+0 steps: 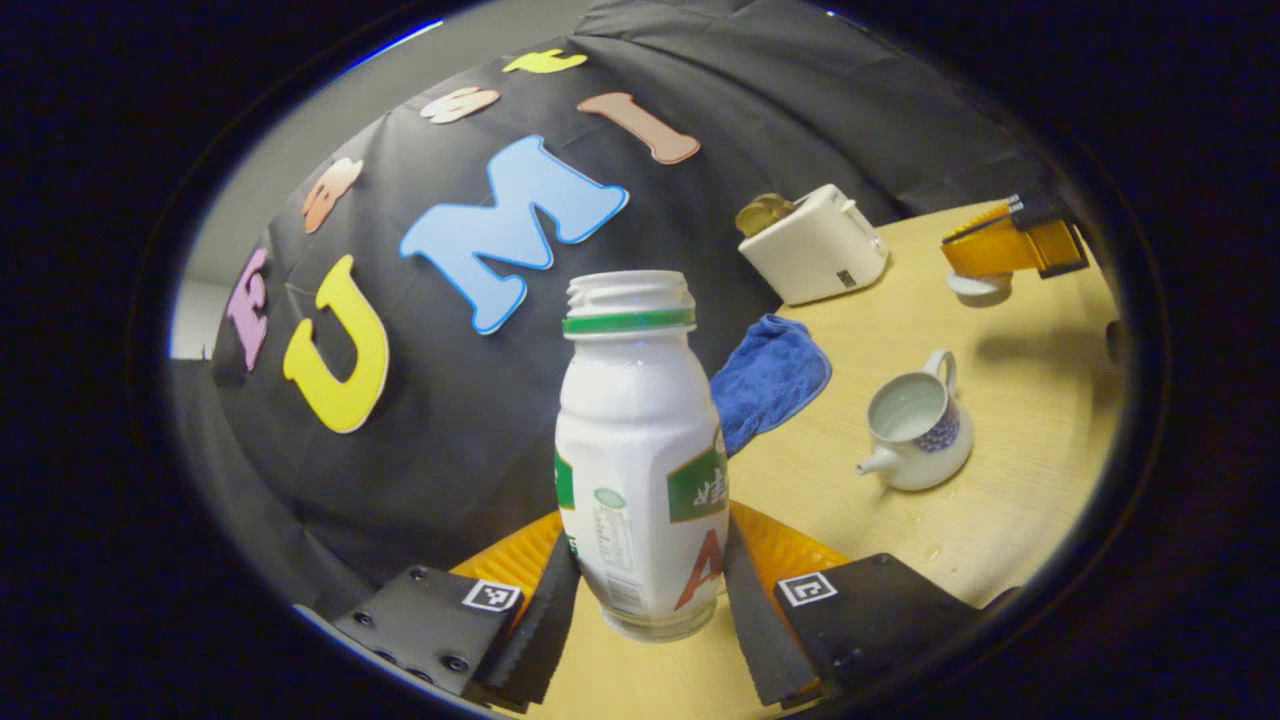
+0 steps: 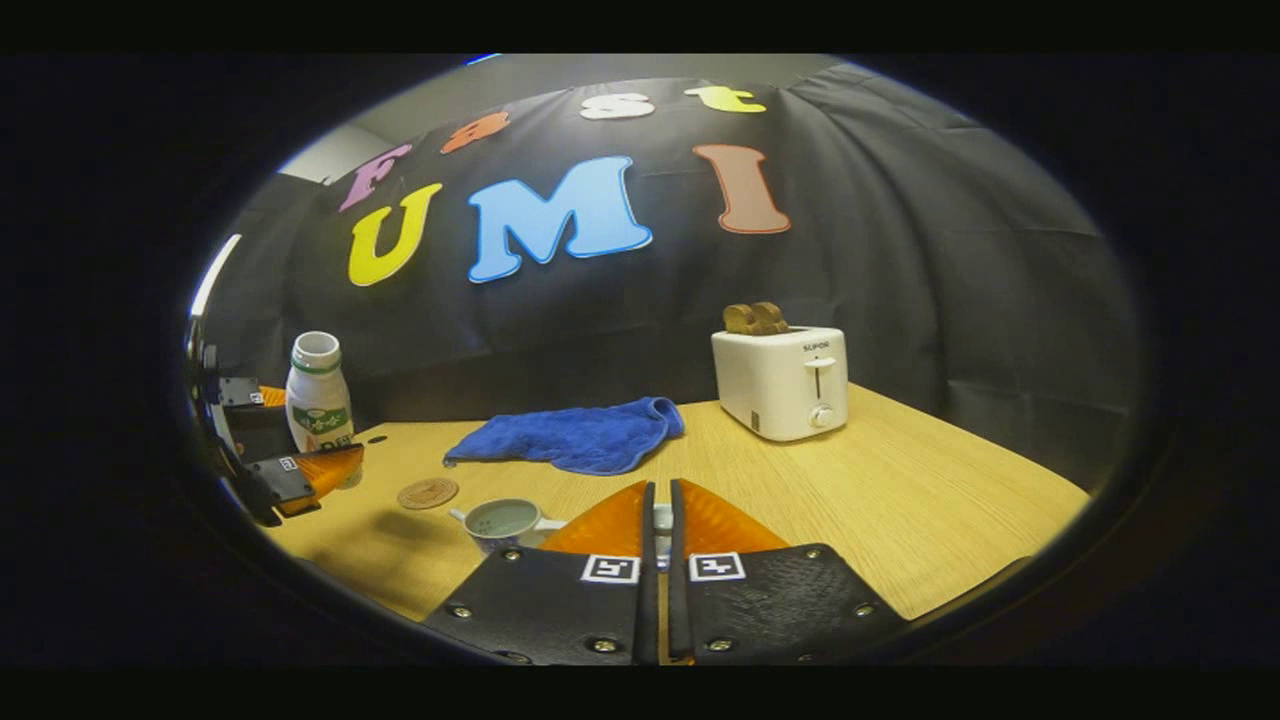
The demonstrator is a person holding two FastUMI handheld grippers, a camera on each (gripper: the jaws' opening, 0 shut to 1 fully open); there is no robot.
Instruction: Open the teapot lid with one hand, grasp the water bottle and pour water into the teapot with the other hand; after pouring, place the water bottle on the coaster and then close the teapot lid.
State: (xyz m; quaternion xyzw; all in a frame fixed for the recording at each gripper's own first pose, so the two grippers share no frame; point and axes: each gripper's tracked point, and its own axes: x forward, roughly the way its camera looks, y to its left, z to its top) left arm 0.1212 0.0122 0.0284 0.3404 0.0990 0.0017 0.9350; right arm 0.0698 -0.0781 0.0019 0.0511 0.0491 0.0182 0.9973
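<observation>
White plastic sits between the left gripper's (image 1: 645,590) fingers: the uncapped water bottle (image 1: 640,450), upright, both fingers pressed against its lower flanks. The right gripper (image 2: 660,520) has its jaws drawn almost together on something small and pale, only a sliver of it showing between the tips; it is probably the teapot lid, but I cannot tell for sure. In the left gripper view that gripper hangs well apart from the teapot with a pale round piece (image 1: 980,285) under its tips. The teapot (image 1: 915,425) stands open on the wooden table (image 1: 1010,500), near the blue cloth (image 1: 770,375) and in front of the toaster (image 1: 815,245). The coaster (image 2: 428,492) lies just beside the pot in the right gripper view. The bottle looks to be between pour and coaster. With no cap on, a tilt on the way would spill; a low, narrow grip may let it swing or slip.
</observation>
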